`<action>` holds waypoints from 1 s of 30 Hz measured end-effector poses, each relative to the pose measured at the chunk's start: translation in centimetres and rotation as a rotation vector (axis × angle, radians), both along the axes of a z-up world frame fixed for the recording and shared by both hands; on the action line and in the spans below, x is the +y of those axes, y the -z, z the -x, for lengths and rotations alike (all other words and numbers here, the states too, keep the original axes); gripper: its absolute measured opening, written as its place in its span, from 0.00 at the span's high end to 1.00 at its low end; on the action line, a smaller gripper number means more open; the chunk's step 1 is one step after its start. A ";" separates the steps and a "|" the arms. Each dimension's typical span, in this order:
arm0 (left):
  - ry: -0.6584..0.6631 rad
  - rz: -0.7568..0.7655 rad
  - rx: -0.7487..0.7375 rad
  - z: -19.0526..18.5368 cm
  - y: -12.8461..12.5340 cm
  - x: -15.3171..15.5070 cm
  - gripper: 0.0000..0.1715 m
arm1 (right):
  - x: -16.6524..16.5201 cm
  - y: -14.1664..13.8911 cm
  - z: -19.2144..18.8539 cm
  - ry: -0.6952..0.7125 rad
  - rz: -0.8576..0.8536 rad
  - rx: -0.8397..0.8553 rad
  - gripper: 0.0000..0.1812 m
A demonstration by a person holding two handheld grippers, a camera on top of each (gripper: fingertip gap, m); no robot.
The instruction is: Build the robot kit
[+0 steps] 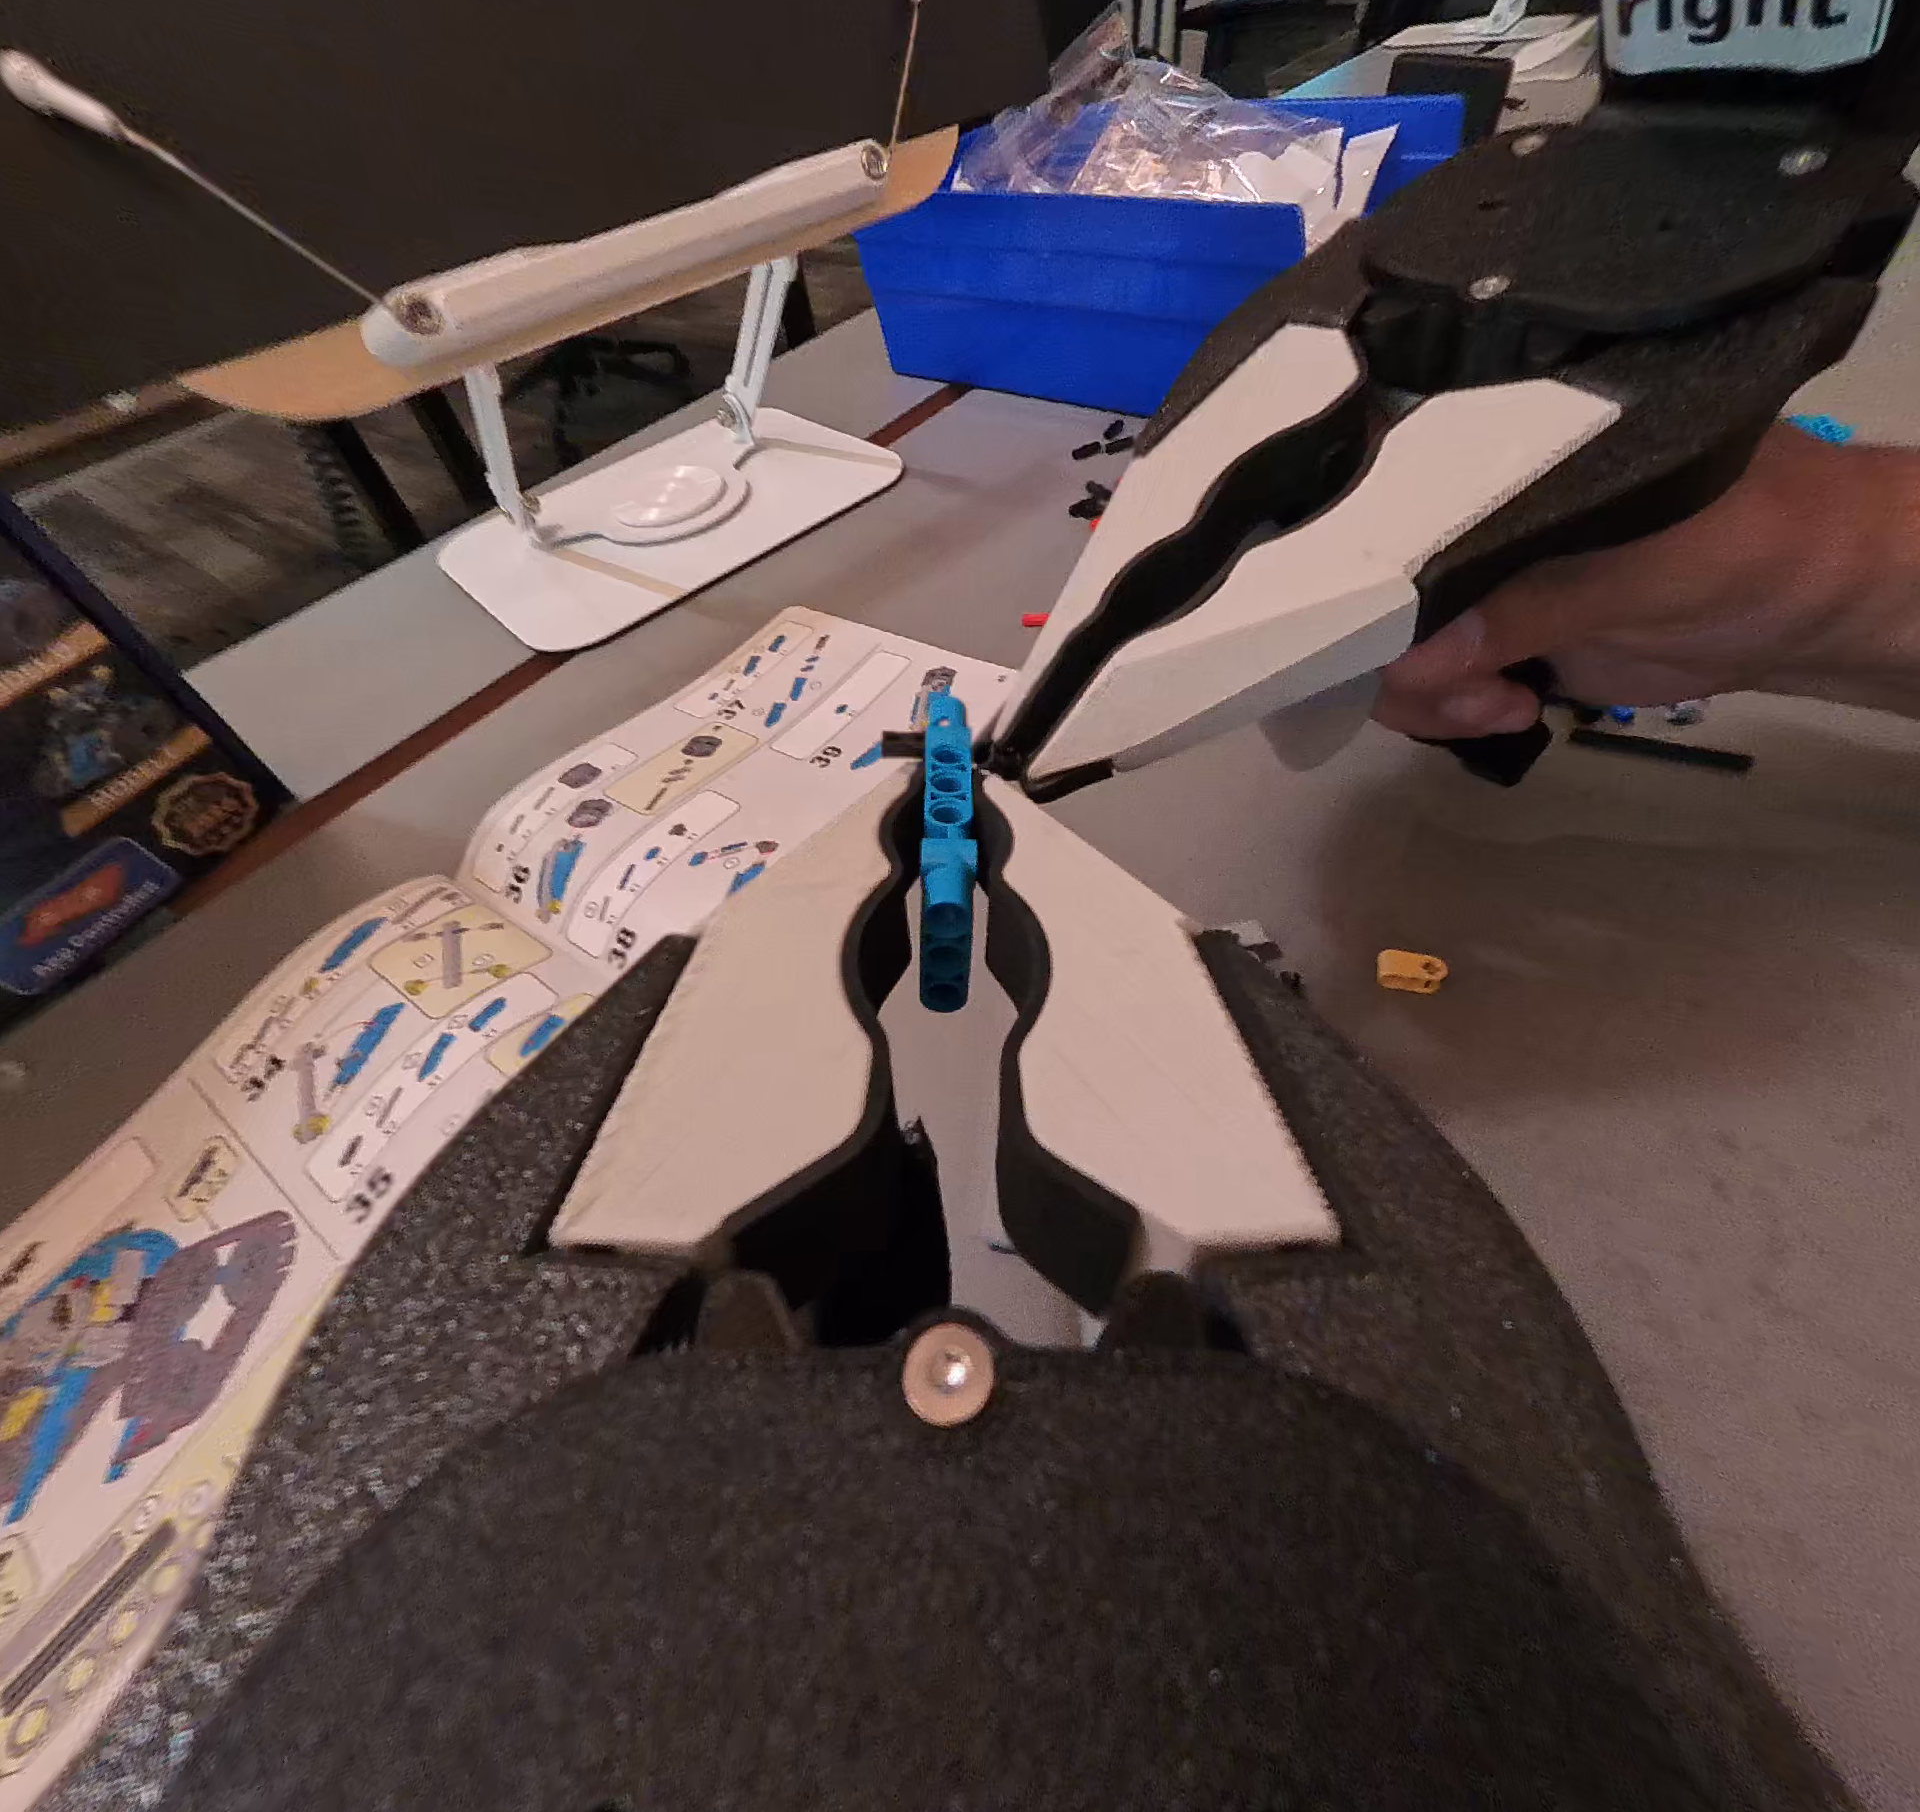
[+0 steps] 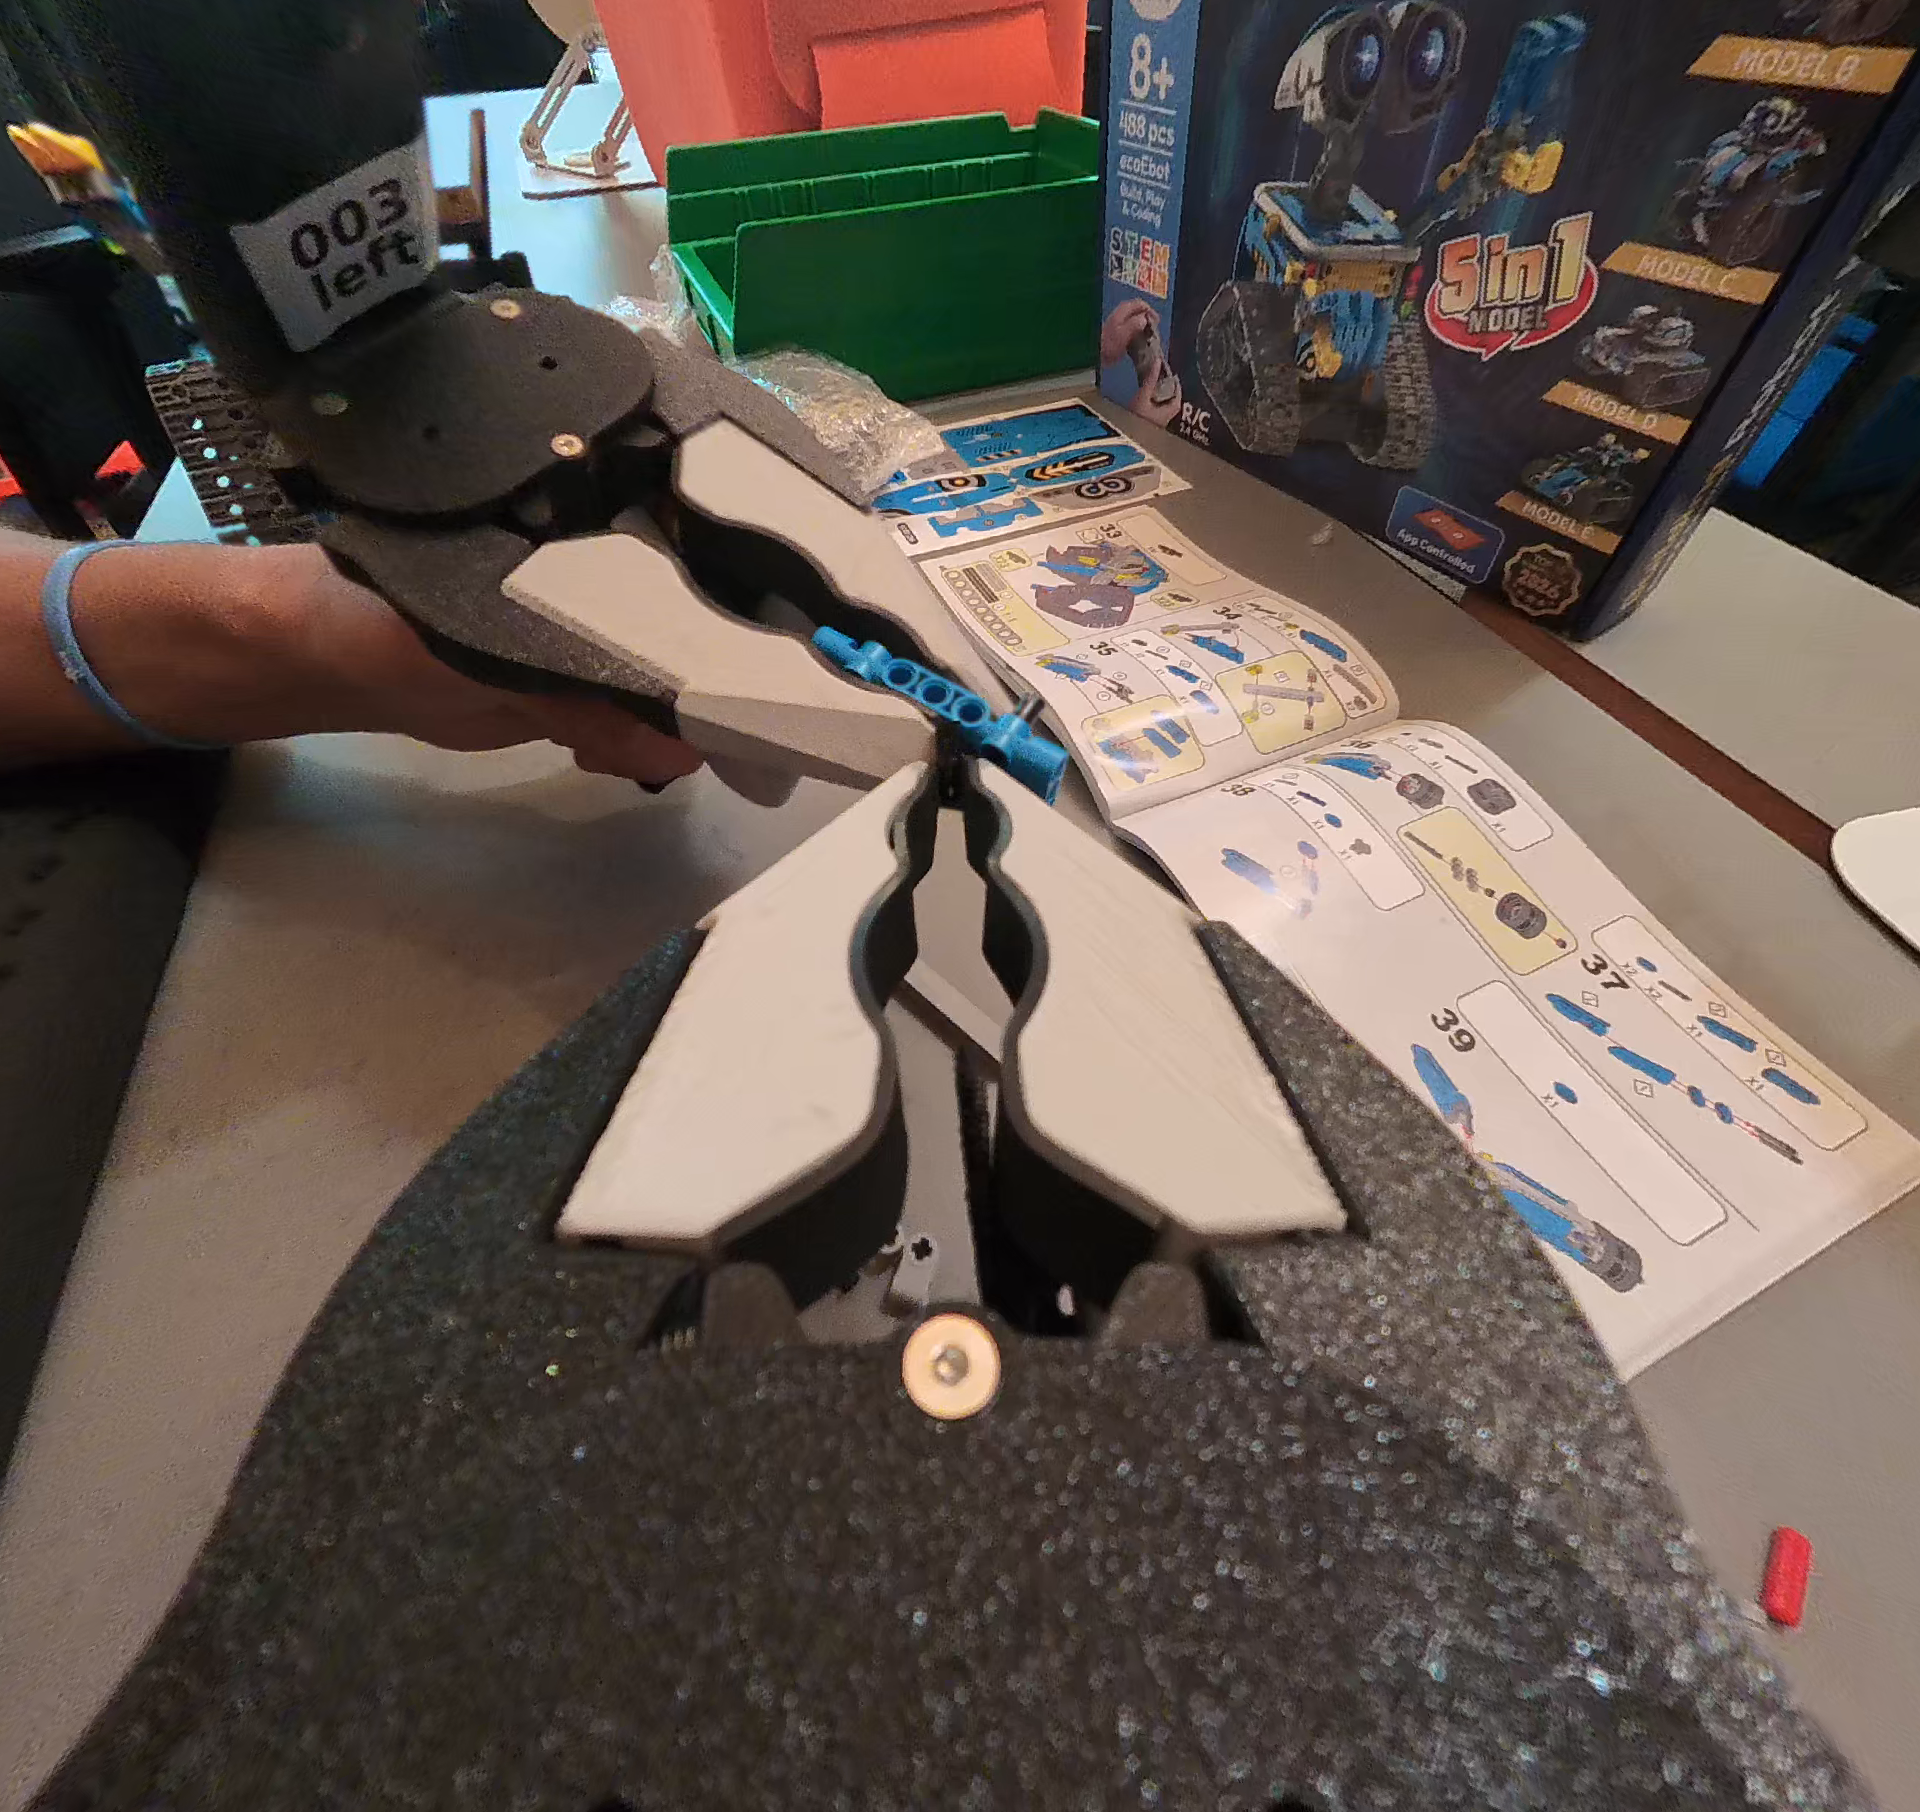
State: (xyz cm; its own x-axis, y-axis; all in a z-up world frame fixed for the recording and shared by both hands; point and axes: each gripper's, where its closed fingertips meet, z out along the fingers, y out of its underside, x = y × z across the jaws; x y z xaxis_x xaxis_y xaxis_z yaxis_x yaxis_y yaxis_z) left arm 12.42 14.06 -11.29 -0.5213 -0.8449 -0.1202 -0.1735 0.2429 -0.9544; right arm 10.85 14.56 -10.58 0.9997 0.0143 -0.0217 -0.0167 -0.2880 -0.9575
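Left gripper jaws closed on blue beam, held above the worktop. Right gripper jaws nearly shut, pinching a small black pin against the beam's side. Beam looks light, stiff, smooth plastic; flat sides give best hold. Manual lies below, box behind.

Counts, placed relative to the open instruction booklet:
- 2 grippers above its near edge: left gripper, right gripper
- 1 blue holed beam over its edge
- 1 black pin against that beam
- 2 bins: blue bin and green bin, both beyond it
- 1 printed kit box behind it
- 1 sticker sheet at its far end
- 1 yellow connector and 1 red piece, off to its side
- 1 white stand beyond it
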 end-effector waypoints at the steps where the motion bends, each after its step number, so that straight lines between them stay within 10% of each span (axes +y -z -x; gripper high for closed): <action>1: -0.009 -0.020 -0.013 0.0 -0.1 0.1 0.97 | -0.1 0.0 0.0 0.000 0.003 -0.005 0.98; 30: -0.060 -0.472 -0.168 0.2 0.5 0.4 0.97 | 0.2 2.1 0.1 -0.004 0.087 0.120 0.97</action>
State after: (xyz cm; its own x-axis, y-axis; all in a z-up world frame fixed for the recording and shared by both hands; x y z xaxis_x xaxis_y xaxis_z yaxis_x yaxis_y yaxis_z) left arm 12.25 14.42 -11.81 -0.4145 -0.7062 -0.5740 -0.0540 0.6487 -0.7591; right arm 10.75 14.77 -12.69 0.9897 0.0109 -0.1427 -0.1286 -0.3702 -0.9200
